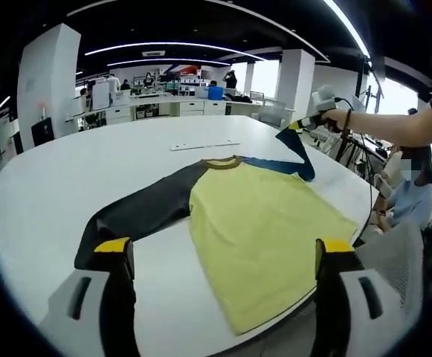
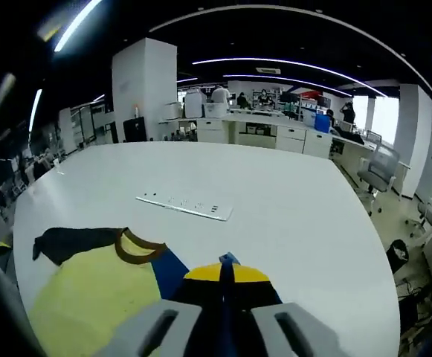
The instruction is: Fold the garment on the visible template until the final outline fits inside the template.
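Lying face-up across the near half of the big white table (image 1: 67, 178) is the garment (image 1: 264, 230), a shirt with a yellow body, a brown collar band and two dark sleeves. In the left gripper view its black sleeve (image 1: 137, 212) runs flat toward the left gripper (image 1: 227, 260), whose yellow-tipped jaws stand wide apart over the shirt's lower edge with nothing between them. The blue sleeve (image 1: 294, 152) on the far side is lifted off the tabletop, its cuff pinched by the right gripper (image 1: 305, 123), which a person's hand (image 1: 337, 119) holds above the table's far right edge. From the right gripper view the right gripper (image 2: 221, 277) has its jaws pressed together on that blue sleeve (image 2: 229, 260), a sliver of blue fabric poking out between the yellow pads. Beyond the collar, well apart from the shirt, a long white power strip (image 2: 186, 206) lies flat on the table. I cannot make out any template outline on the tabletop. Desks, cabinets and several people fill the office in the background.
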Available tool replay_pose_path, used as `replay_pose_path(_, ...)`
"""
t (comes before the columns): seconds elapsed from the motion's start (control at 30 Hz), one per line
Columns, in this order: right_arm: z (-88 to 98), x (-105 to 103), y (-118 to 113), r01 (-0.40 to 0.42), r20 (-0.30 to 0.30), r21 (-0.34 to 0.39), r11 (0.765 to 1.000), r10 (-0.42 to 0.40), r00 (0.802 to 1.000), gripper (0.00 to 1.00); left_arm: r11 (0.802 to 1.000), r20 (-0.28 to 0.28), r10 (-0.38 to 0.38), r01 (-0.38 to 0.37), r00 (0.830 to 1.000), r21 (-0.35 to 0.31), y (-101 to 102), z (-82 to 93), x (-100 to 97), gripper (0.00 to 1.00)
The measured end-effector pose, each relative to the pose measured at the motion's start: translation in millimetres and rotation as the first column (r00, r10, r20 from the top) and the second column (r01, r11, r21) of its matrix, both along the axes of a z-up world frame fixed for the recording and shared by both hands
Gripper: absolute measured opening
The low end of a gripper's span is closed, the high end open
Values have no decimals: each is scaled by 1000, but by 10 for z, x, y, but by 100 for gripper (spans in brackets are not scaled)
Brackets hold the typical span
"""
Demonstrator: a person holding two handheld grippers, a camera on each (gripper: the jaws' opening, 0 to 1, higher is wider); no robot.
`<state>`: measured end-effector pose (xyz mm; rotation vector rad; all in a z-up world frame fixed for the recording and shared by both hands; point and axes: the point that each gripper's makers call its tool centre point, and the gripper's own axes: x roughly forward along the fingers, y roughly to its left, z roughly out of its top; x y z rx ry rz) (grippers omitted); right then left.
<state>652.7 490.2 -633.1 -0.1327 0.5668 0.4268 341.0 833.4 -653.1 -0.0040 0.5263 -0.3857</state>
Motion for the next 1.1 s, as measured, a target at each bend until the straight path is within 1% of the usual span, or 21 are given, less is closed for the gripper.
replay_pose_path(0.2,22,18,341,-80,4,-30,996,80,997,0,1000,-5,-16,16,1000,0,-24,18,7,98)
replay_pose_path(0.23,24,17,360,-84,4,-32,996,84,996,0,1000,-4,-16,16,1000,-1,-27,23,8,98)
replay_pose_path(0.33,56,5,549,-128,11,-46,991,128,992,0,1000,-6,-18,18,1000,-5,-31,29,3,98)
replay_pose_path(0.53,88,-18,843,-178,15,-32,983,179,984,0,1000,-15,-16,16,1000,-3,-27,13,-18,97)
replay_pose_path(0.87,88,-103,1287,-235,18,10,972,234,972,0,1000,-2,-7,7,1000,-8,-16,24,-25,98)
replay_pose_path(1.1,47,-214,1636,-293,12,18,956,293,956,0,1000,8,3,-3,1000,-9,17,24,-35,97)
